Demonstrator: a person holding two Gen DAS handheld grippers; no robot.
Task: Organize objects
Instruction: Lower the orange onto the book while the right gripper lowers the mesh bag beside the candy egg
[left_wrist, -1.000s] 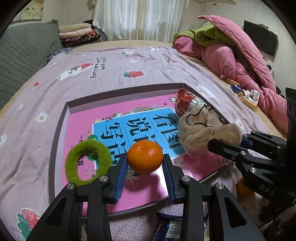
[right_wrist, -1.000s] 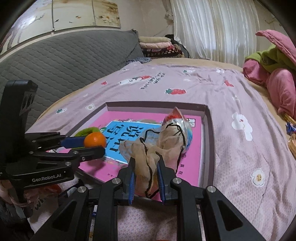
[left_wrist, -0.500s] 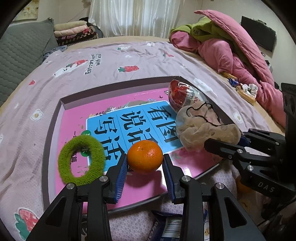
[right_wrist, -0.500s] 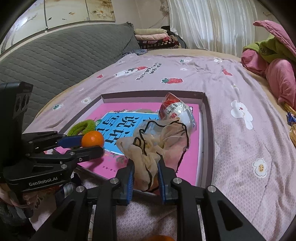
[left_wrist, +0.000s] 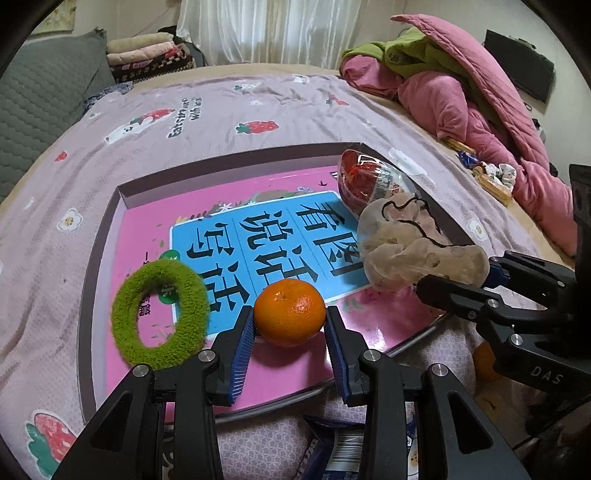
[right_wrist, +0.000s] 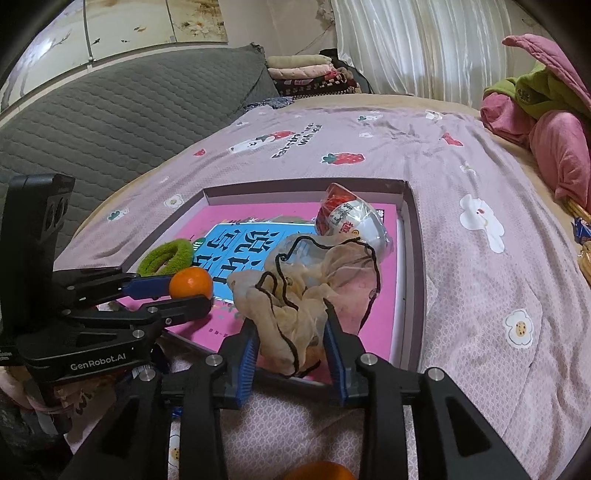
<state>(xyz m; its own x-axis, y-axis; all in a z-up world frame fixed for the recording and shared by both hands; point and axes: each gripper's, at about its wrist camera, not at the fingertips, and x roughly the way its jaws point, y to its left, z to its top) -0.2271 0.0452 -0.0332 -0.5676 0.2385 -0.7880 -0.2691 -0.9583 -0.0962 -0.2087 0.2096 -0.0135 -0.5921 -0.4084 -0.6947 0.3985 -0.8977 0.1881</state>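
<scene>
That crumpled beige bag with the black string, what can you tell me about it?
The beige mesh pouch looks like thin, see-through netting, crumpled in a loose heap with a black drawstring looping over it. It lies at the near edge of the shallow box, on the pink book cover, touching the plastic-wrapped snack behind it. The right gripper, whose jaws have just been opening, straddles its near end.

Both views are fisheye, each looking forward and down along its own jaws, close over the near edge of the shallow box (left_wrist: 96, 236) on the bed (left_wrist: 229, 110). The left view sits left, the right view right. Both share the box (right_wrist: 413, 258), bed (right_wrist: 480, 280) and far curtain (left_wrist: 266, 33).
</scene>
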